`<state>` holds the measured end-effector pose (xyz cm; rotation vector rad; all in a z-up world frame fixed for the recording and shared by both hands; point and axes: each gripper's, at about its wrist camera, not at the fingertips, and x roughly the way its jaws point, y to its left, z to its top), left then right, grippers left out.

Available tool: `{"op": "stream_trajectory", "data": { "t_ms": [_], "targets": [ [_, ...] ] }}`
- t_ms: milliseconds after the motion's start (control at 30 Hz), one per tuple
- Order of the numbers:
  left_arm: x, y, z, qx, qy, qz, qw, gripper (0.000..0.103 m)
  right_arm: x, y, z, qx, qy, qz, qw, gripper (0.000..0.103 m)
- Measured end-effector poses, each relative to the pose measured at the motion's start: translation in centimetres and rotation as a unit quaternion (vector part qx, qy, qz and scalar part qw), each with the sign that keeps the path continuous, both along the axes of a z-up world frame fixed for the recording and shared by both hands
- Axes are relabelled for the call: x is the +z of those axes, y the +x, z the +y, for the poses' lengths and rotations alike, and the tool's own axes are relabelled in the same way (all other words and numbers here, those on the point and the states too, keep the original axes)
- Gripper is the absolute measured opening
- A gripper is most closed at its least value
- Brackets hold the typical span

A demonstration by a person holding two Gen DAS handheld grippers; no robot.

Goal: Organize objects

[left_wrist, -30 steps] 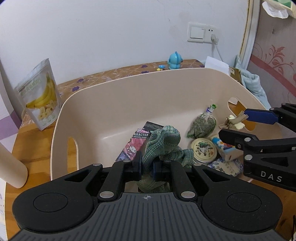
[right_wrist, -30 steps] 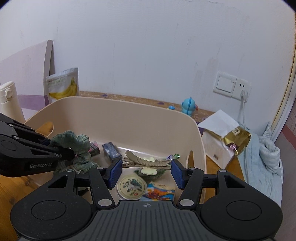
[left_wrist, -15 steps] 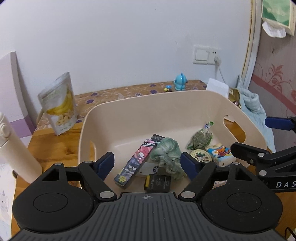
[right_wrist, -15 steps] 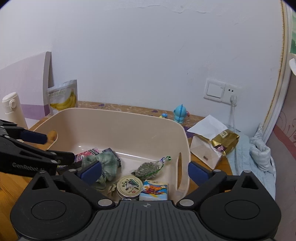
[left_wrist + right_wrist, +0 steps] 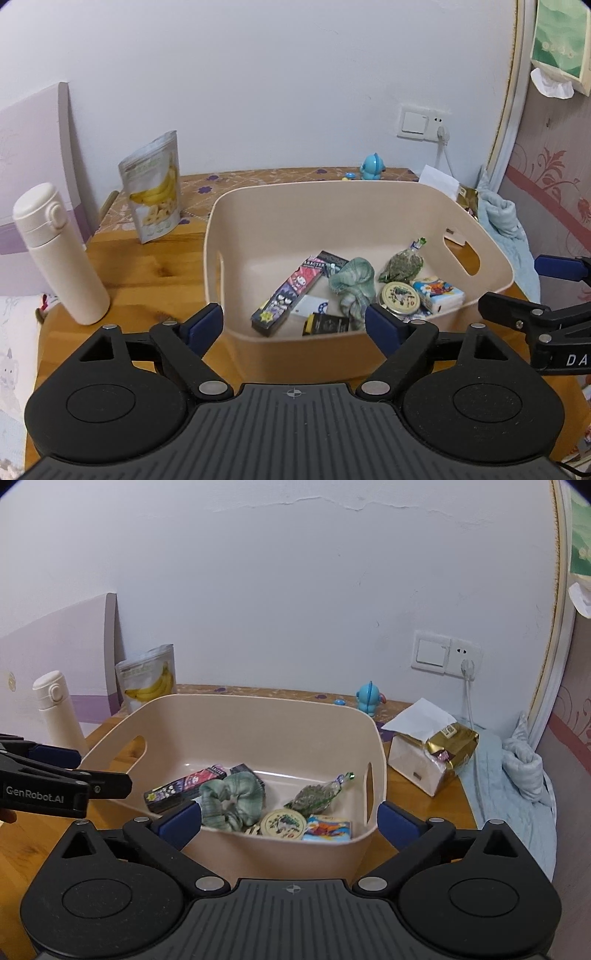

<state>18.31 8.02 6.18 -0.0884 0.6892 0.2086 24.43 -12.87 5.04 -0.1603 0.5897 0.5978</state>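
Scrunchie (image 5: 351, 281): soft, light, squashy; best pinched across a bunched fold; lying in the beige bin (image 5: 388, 194) between patterned box (image 5: 291, 295) and round tin (image 5: 400, 296)
Left gripper (image 5: 293, 325): jaws just been opening, now wide apart; nothing between them
Right gripper (image 5: 286, 823): jaws fully apart; empty

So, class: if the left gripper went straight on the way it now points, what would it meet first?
Probably the near wall of the beige tub, which fills the gap ahead of the open left gripper. If it cleared the rim, the green scrunchie inside looks next, though depth is hard to judge.
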Motion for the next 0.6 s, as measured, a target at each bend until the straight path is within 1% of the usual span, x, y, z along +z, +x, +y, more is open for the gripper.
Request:
{"op": "stream_trajectory", "data": {
  "t_ms": [167,367,600],
  "targets": [
    [0.1,-1.7,-0.4,0.004,-0.001,0.002,1.0,0.086,-0.1,-1.2,-1.0,-0.007,0.0,-0.002,1.0,0.103],
    [0.2,-4.0,-1.3,-0.001,-0.02,0.001,0.9998,0.086,-0.2,-3.2,-2.3,-0.004,-0.009,-0.006,1.0,0.103],
    [-0.4,-5.5,-2.5,0.006,-0.013,0.014,0.9998,0.087,-0.2,-5.3,-3.4,-0.007,-0.011,-0.007,1.0,0.103]
  ]
}}
